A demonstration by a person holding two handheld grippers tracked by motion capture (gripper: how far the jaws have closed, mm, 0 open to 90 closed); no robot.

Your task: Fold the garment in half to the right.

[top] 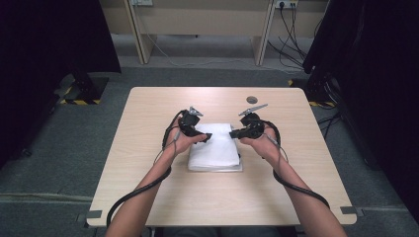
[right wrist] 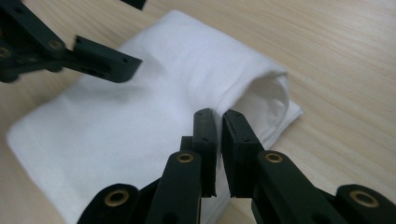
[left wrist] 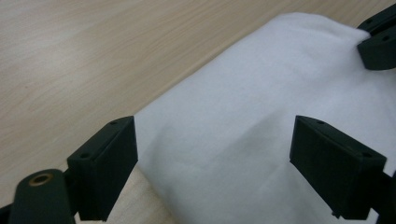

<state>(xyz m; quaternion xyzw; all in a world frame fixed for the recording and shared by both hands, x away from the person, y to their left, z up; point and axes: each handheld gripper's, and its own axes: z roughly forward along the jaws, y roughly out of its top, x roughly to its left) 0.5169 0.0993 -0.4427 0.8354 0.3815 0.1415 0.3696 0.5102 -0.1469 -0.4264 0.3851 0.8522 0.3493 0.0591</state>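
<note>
Between the two grippers lies the folded white cloth (top: 215, 147) on the tabletop (top: 148, 108); the right gripper (right wrist: 218, 122) is clenched on its near edge fold; the left gripper (left wrist: 215, 140) hangs released over its opposite edge; bare tabletop surrounds both.

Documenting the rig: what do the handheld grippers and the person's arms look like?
Both the left gripper and right gripper are black, each with two flat rectangular jaw pads on linkage arms with brass-coloured pivot pins. A grey three-cornered plate tops each. A black cable trails from each along the forearm toward the table's near edge. The forearms are bare, no sleeves in view.
</note>
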